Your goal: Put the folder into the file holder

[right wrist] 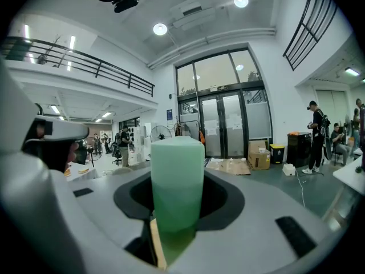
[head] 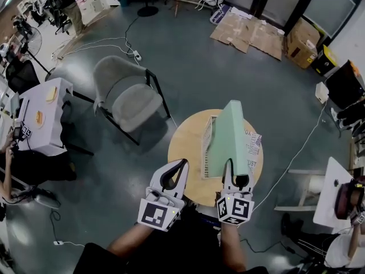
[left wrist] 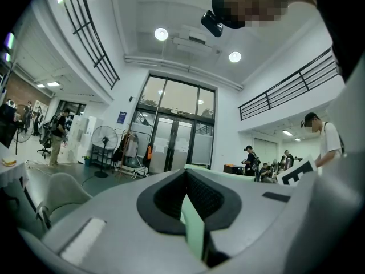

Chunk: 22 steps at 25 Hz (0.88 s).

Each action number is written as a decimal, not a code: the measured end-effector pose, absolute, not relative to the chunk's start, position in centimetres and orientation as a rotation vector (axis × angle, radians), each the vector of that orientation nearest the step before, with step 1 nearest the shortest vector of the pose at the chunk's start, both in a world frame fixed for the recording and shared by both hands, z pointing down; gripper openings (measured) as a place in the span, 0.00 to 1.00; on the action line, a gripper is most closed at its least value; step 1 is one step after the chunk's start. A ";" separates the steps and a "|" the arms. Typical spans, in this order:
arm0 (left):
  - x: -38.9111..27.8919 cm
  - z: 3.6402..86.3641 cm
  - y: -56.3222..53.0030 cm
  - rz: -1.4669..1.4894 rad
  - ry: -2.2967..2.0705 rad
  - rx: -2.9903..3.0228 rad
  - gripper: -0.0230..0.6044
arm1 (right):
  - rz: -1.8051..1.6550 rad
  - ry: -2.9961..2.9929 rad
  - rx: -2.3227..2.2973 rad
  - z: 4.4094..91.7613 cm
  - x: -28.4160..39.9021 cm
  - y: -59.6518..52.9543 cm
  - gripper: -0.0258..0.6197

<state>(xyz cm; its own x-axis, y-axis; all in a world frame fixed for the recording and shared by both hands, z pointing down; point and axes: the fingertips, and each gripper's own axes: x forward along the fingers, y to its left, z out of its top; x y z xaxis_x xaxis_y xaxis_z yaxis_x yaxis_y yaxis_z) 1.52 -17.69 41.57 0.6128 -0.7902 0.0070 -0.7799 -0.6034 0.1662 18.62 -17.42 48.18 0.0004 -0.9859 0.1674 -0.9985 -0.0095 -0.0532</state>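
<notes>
Right tongs clamp the green folder at its near end. We hold it upright over the round table, just beside the white mesh file holder; whether it is inside, we cannot tell. Left tongs together, empty.
</notes>
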 end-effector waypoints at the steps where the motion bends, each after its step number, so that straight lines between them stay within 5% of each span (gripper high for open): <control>1: 1.5 41.6 -17.8 -0.102 -1.314 2.682 0.04 | 0.241 -2.153 2.162 48.4 18.5 -17.4 0.27; 22: 1.4 41.6 -17.5 -0.101 -1.307 2.687 0.04 | 0.204 -2.159 2.172 49.6 18.0 -17.3 0.27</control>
<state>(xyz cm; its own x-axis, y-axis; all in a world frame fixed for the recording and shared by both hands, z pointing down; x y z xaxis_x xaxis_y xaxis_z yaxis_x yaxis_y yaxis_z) 1.43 -17.46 41.64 0.6176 -0.7865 0.0054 -0.7763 -0.6085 0.1649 18.01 -17.28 49.57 0.0026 -0.9894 0.1449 -0.9991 -0.0088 -0.0425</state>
